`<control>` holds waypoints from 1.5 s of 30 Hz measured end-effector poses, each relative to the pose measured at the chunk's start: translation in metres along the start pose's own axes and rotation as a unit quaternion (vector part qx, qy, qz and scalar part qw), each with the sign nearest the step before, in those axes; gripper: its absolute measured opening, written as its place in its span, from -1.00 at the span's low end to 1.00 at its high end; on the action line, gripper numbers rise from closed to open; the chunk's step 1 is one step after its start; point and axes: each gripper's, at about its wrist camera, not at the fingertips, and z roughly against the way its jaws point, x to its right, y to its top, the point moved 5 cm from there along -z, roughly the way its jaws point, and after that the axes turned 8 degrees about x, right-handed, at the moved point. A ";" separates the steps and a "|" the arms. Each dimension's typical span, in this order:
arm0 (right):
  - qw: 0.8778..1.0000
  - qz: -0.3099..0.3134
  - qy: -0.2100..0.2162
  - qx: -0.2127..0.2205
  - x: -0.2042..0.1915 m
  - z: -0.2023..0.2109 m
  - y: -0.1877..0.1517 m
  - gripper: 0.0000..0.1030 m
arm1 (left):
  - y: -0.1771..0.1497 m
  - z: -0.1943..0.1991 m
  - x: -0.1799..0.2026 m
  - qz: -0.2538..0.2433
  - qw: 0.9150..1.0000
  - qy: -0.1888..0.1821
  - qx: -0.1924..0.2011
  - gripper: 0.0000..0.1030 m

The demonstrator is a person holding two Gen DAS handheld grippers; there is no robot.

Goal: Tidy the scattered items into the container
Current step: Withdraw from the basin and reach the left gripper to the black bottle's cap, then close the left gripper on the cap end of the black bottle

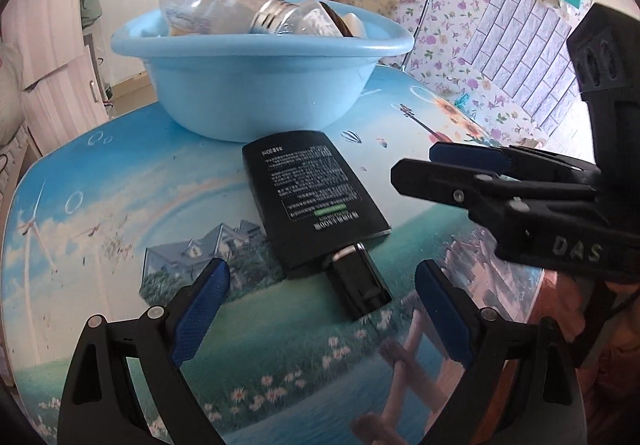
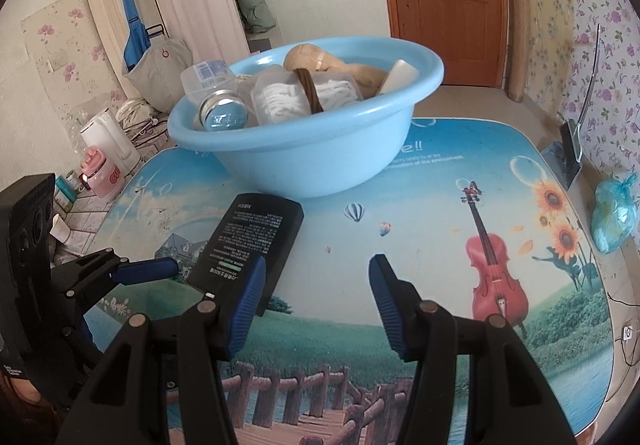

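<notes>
The left gripper (image 1: 320,305) hangs low over the printed table (image 1: 100,205) with its blue pads (image 1: 200,309) spread wide and nothing between them. The cap end of the black tube (image 1: 316,197) lies just ahead of that gap, not yet touched by either pad.

The black tube is the one item left loose on the table. It lies flat, label side up, with its crimped flat end towards the blue basin (image 1: 260,85) and just short of the basin's foot, and its black flip cap (image 1: 358,285) towards the gripper. Judged from its shape, it is a soft-walled squeeze tube: light, flattening under pressure, with a smooth and probably slippery skin. The cap looks rigid and squarish, so it is the sounder place to take hold; failing that, the shoulder just above the cap, across the narrow width. A grip on the wide body risks the tube buckling or sliding out.

The blue basin already holds a clear glass jar (image 1: 224,11) with a metal lid, lying on its side above the rim, and other items. The jar is fragile; the tube is best lowered in rather than dropped.

The right gripper (image 2: 318,305) stands to the right of the tube, jaws partly spread and empty; its left pad sits in front of the tube's lower corner, and contact cannot be confirmed.
</notes>
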 end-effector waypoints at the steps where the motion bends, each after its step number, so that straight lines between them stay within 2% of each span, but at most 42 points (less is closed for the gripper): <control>1: 1.000 0.000 0.001 0.000 -0.001 -0.001 0.000 0.04 | 0.002 -0.003 0.001 -0.003 1.000 0.003 0.001 0.82; 3: 1.000 -0.001 0.002 0.000 -0.001 -0.001 0.000 0.04 | 0.002 -0.002 -0.001 -0.004 1.000 -0.006 0.001 0.81; 6: 1.000 0.000 0.002 -0.002 -0.001 -0.002 0.000 0.04 | 0.003 0.002 -0.001 -0.016 1.000 -0.008 0.005 0.05; 15: 1.000 0.000 0.003 -0.008 -0.006 -0.006 -0.001 0.04 | -0.007 0.021 -0.020 -0.024 0.999 -0.031 0.004 -0.17; 16: 1.000 0.002 0.005 -0.009 -0.008 -0.007 -0.001 0.04 | -0.009 0.025 -0.023 -0.029 0.999 -0.033 0.005 -0.25; 18: 1.000 0.005 0.008 -0.010 -0.010 -0.007 -0.001 0.04 | -0.014 0.030 -0.027 -0.036 0.998 -0.045 -0.001 -0.56; 20: 1.000 0.007 0.013 -0.009 -0.011 -0.007 0.000 0.04 | -0.019 0.037 -0.032 -0.054 0.997 -0.051 -0.008 -0.56; 21: 1.000 0.007 0.015 -0.010 -0.012 -0.008 0.000 0.04 | -0.020 0.039 -0.033 -0.063 0.997 -0.050 -0.010 -0.49; 22: 1.000 0.007 0.017 -0.011 -0.012 -0.009 0.000 0.04 | -0.020 0.040 -0.035 -0.070 0.997 -0.041 -0.012 -0.26; 24: 1.000 0.007 0.018 -0.015 -0.012 -0.012 -0.001 0.04 | -0.018 0.040 -0.041 -0.075 0.997 -0.015 -0.015 0.06; 25: 1.000 0.007 0.018 -0.017 -0.012 -0.013 -0.001 0.04 | -0.017 0.039 -0.042 -0.071 0.997 -0.014 -0.012 0.08; 29: 0.999 0.014 0.029 -0.024 -0.018 -0.018 -0.004 0.10 | -0.012 0.039 -0.047 -0.047 0.999 -0.028 0.000 0.07; 30: 0.999 0.017 0.033 -0.024 -0.021 -0.019 -0.004 0.14 | -0.010 0.039 -0.046 -0.046 0.998 -0.038 0.002 -0.12; 31: 0.999 0.020 0.039 -0.024 -0.023 -0.019 -0.005 0.21 | -0.011 0.040 -0.045 -0.044 0.998 -0.049 0.003 -0.52; 32: 0.999 0.021 0.042 -0.024 -0.024 -0.019 -0.005 0.24 | -0.011 0.039 -0.044 -0.040 0.997 -0.060 0.001 -0.54; 36: 0.998 0.026 0.053 -0.023 -0.027 -0.017 -0.005 0.33 | -0.016 0.039 -0.039 -0.042 0.997 -0.061 0.003 -0.55; 40: 0.998 0.030 0.059 -0.019 -0.027 -0.015 -0.005 0.62 | -0.018 0.040 -0.040 -0.042 0.997 -0.067 0.004 -0.55; 44: 0.997 0.033 0.065 -0.020 -0.028 -0.015 -0.006 0.73 | -0.021 0.045 -0.043 -0.051 0.996 -0.076 0.001 -0.56; 45: 0.997 0.036 0.067 -0.021 -0.029 -0.015 -0.007 0.75 | -0.021 0.046 -0.043 -0.057 0.996 -0.074 0.000 -0.50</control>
